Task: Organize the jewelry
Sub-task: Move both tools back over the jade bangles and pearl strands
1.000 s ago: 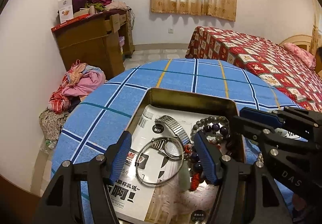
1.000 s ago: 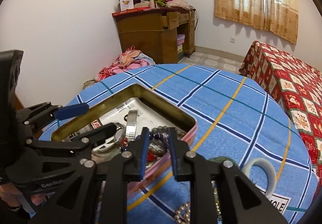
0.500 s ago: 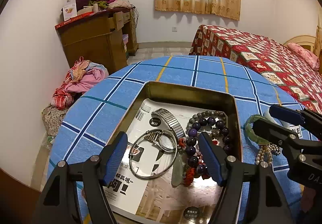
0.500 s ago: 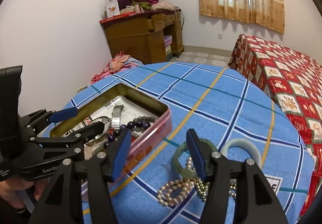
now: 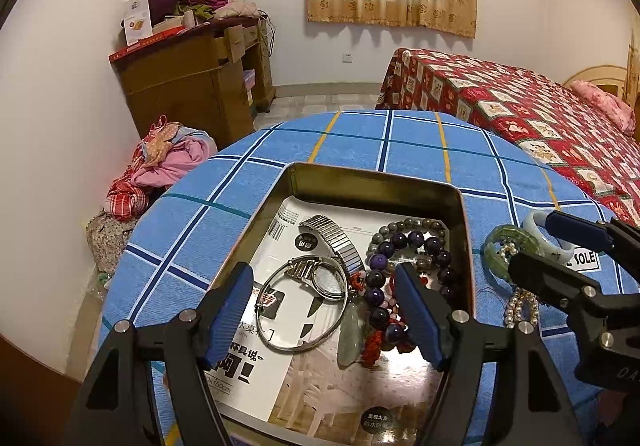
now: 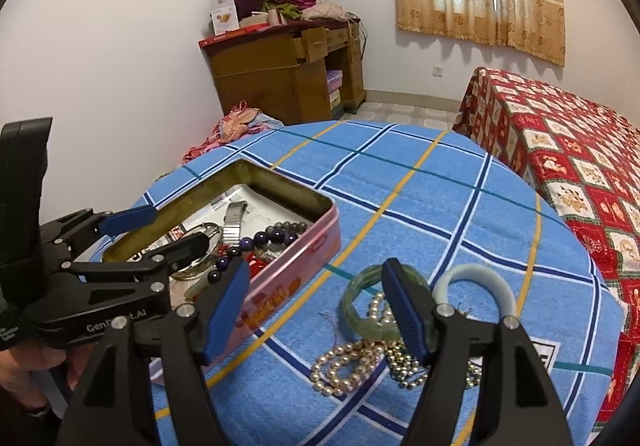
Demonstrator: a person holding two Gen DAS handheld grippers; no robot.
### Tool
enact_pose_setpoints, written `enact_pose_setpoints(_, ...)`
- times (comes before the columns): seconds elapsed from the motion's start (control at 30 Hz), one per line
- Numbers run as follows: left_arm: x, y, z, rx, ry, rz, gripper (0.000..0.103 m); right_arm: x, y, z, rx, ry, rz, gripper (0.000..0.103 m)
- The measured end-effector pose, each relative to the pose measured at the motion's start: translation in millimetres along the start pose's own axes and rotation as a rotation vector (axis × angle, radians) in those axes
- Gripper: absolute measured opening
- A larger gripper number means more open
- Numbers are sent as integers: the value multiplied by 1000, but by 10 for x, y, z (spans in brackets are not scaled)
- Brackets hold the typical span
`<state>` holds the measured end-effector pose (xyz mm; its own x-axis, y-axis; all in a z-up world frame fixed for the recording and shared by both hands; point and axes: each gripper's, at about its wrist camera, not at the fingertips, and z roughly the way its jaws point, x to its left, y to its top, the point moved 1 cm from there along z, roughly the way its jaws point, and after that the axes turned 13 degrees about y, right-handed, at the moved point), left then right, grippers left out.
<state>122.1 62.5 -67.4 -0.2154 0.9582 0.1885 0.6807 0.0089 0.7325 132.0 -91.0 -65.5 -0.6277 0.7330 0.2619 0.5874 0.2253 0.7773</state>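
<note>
Tin: one open pink tin [image 6: 304,278] is sitting on the table [image 6: 420,205], which is wearing a blue checked cloth.
Inside the tin: one metal stretch watch band [image 5: 334,236], one watch [image 5: 324,278] on a wire hoop, two bead bracelets (one purple [image 5: 400,242], one grey-brown [image 5: 416,224]), one pale green pendant [image 5: 350,330] and a tangle of red cord are lying on printed paper.
Beside the tin, on its right: two bangles, one dark green [image 6: 360,306] and one pale green [image 6: 476,282], are lying on the cloth with one heap of pearl strands [image 6: 352,362]; the strands are touching the dark green bangle.
Left tongs [image 5: 326,320]: spread wide over the tin's near end, gripping nothing.
Right tongs [image 6: 316,310]: spread wide, gripping nothing, hovering over the tin's right wall and the dark green bangle.
Left wrist view only: the full contents of the tin are showing.
Right wrist view only: the tin's pink outer wall and the whole pearl heap are showing.
</note>
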Motion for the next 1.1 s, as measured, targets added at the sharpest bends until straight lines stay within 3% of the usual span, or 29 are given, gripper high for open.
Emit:
enact_pose_setpoints(0.5, -124, 35, -90, -4, 15, 24, 74, -374, -142, -210, -7, -46, 53, 83)
enact_pose_setpoints(0.9, -528, 62, -249, -22, -27, 61, 74, -997, -229, -389, 34, -216, 169, 85)
enact_pose_setpoints(1.0, -640, 63, -283, -26, -39, 76, 74, -1035, -199, -335, 67, -256, 149, 81)
enact_pose_setpoints(1.1, -733, 77, -287, -25, -51, 89, 74, -1092, -180, -230, 111, -266, 141, 71)
